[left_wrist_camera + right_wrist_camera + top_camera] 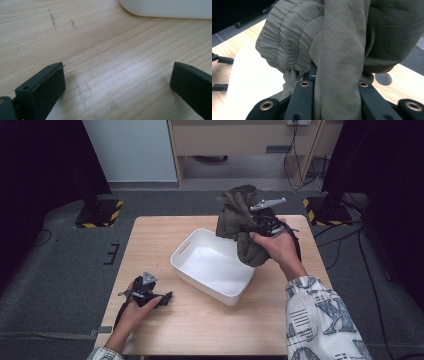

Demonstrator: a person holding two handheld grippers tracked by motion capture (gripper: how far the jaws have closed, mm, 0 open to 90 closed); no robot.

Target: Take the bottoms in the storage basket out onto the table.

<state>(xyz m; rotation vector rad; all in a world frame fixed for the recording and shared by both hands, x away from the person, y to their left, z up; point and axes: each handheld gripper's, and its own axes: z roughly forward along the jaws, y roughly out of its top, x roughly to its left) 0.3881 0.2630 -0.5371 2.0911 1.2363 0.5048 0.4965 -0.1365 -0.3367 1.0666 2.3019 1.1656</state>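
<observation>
An olive-green garment (240, 222) hangs bunched in the air above the right edge of a white bin (200, 245), with my right gripper (260, 226) shut on it. In the right gripper view the cloth (342, 50) is clamped between the two black jaws, its elastic cuff (287, 42) puckered at the left, and it drapes over most of the frame. My left gripper (162, 298) rests on the wooden table (150, 235) near the front left, open. In its own view the left gripper (117, 82) has bare wood between the jaws.
The white bin's rim (165, 11) shows at the top of the left gripper view, just beyond the jaws. Black stands with yellow-striped bases (100, 212) flank the table on the grey carpet. A cabinet and cables (300, 150) stand behind.
</observation>
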